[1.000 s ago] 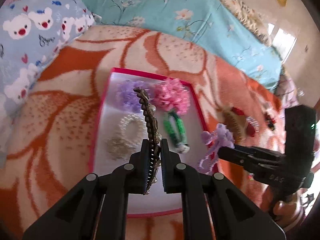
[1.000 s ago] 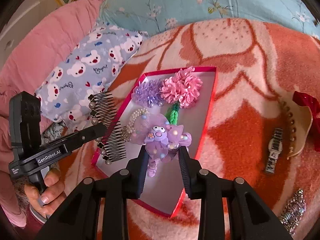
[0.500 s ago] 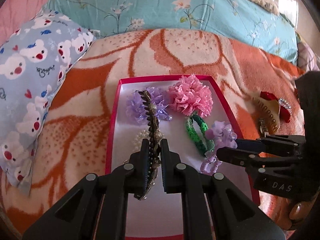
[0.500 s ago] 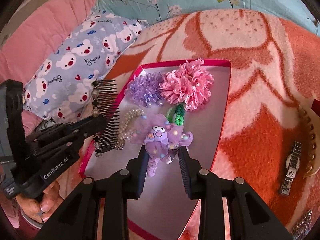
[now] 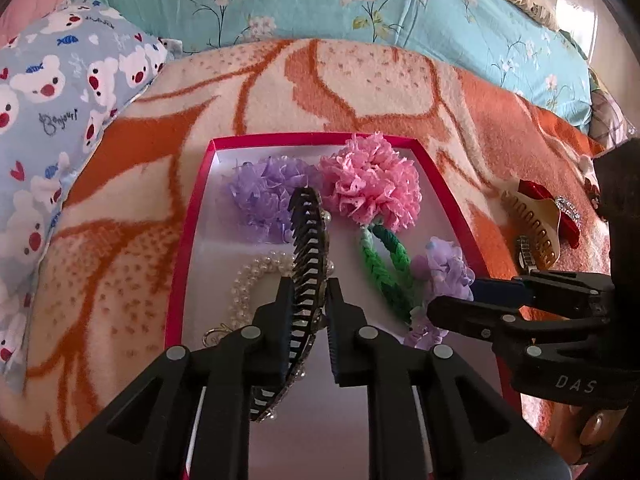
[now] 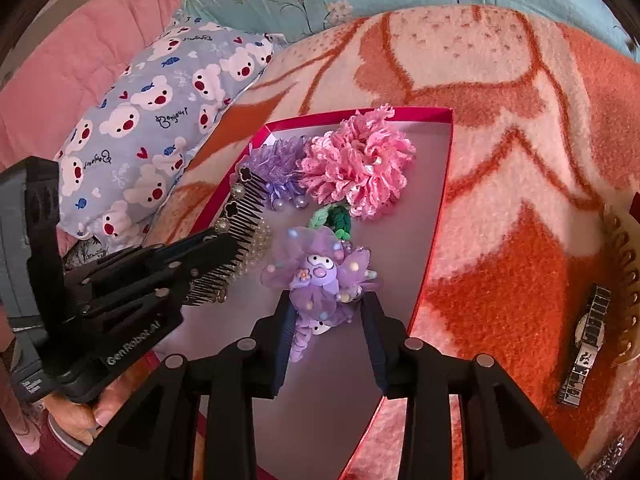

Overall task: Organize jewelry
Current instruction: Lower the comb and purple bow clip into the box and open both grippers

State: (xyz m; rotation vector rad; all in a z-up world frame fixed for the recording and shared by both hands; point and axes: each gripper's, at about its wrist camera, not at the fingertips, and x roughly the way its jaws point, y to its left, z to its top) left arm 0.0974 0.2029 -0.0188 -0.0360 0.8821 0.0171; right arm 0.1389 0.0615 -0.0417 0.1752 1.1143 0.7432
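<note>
While both grippers hang over the red box point(image 5: 192, 216) mid-bed, left gripper point(image 5: 308, 316) fingers just easing off the comb point(image 5: 308, 248), right gripper point(image 6: 328, 320) fingers loosening round the purple hair tie point(image 6: 320, 276); next: let go, lift clear.

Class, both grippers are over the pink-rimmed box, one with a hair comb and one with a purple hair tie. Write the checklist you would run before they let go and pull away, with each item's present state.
1. Hair comb over the box: ok.
2. Left gripper jaws have just been opening, comb between them; fully freed: cannot tell.
3. Purple hair tie over the box floor: ok.
4. Right gripper jaws have just been opening, tie between them; pads clear of it: cannot tell.
5. Comb clear of the pearl bracelet: not ok, they overlap.
6. Watch in the box: not ok, on the blanket.
</note>
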